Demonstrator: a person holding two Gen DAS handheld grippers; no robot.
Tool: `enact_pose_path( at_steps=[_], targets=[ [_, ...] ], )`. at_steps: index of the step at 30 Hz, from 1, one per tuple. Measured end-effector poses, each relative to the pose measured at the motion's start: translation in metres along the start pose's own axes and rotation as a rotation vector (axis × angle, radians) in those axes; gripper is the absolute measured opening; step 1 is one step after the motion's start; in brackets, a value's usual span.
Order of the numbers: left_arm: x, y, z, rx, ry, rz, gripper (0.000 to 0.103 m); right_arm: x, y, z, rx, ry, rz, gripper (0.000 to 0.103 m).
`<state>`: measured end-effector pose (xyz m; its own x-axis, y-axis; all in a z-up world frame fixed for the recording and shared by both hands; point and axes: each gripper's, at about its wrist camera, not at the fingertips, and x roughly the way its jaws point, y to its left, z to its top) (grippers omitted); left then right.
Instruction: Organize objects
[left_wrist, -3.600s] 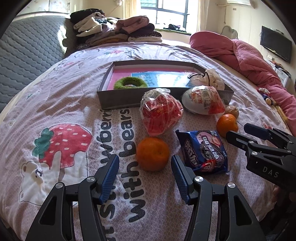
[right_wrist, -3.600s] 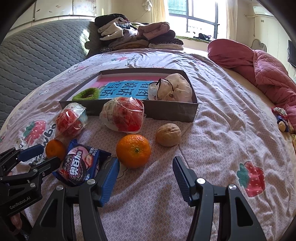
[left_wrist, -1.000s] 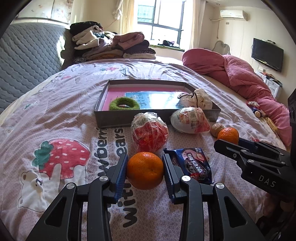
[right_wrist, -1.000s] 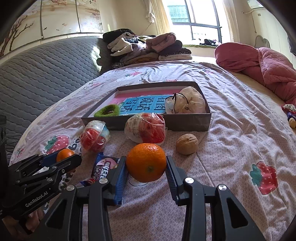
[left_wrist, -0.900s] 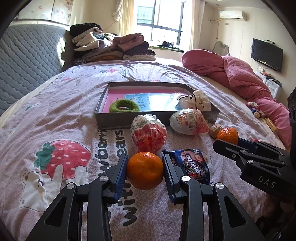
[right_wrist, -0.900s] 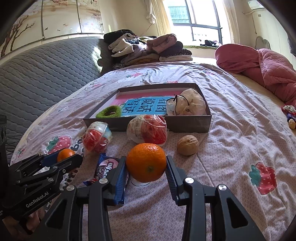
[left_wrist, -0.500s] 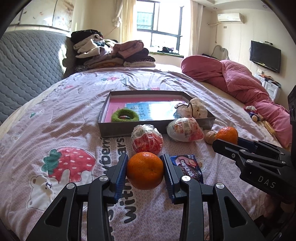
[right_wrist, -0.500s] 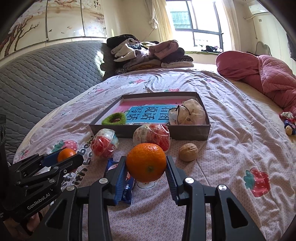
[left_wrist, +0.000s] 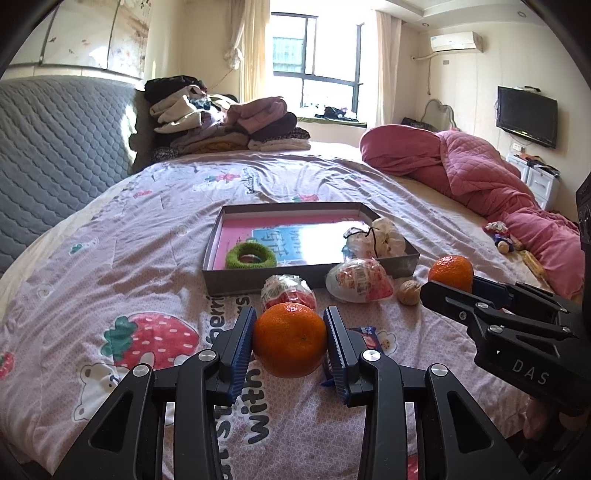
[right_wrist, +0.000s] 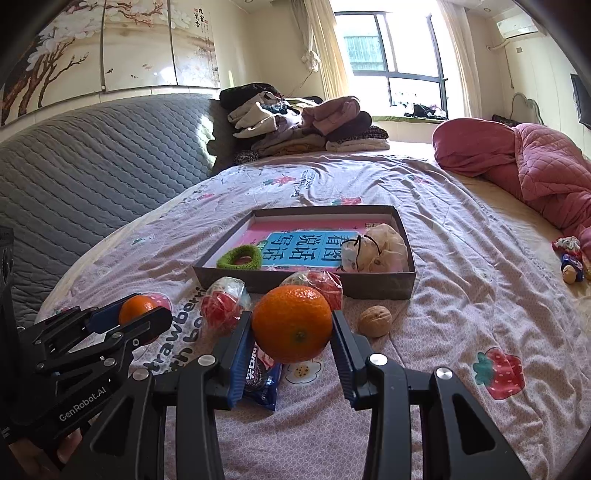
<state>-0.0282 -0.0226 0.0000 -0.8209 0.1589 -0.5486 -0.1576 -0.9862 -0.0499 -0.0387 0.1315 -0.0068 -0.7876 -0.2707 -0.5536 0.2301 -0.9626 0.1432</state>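
Observation:
My left gripper (left_wrist: 290, 343) is shut on an orange (left_wrist: 289, 344) and holds it above the bedspread. My right gripper (right_wrist: 291, 326) is shut on a second orange (right_wrist: 291, 324), also lifted; that orange shows in the left wrist view (left_wrist: 451, 272). A grey open box (left_wrist: 258, 283) lies ahead with a green ring (left_wrist: 250, 256) and a white drawstring pouch (left_wrist: 380, 236) inside. In front of the box lie two clear bags of red sweets (left_wrist: 284, 290) (left_wrist: 360, 286), a walnut (left_wrist: 409, 297) and a biscuit packet (right_wrist: 260, 380).
Folded clothes (left_wrist: 221, 125) are piled at the far end of the bed. A pink quilt (left_wrist: 480, 173) lies at the right, with small toys (right_wrist: 570, 258) beside it. A grey padded headboard (right_wrist: 92, 166) runs along the left.
Both grippers closed on their oranges and have risen with them, so the box and the items on the bed look lower and farther away.

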Motion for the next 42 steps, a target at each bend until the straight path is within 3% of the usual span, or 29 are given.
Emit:
enact_pose_path(
  at_steps=[9,25,42],
  targets=[
    [-0.005,0.000,0.013,-0.013,-0.013,0.044,0.038,-0.007,0.001,0.005,0.000,-0.022,0.003,0.041],
    [0.000,-0.004,0.026,-0.016,-0.033,0.041,0.038,-0.012,-0.003,0.014,-0.003,-0.052,-0.016,0.041],
    [0.046,0.011,0.040,-0.029,0.004,0.038,0.038,0.031,-0.009,0.035,-0.012,-0.025,-0.040,0.041]
  ],
)
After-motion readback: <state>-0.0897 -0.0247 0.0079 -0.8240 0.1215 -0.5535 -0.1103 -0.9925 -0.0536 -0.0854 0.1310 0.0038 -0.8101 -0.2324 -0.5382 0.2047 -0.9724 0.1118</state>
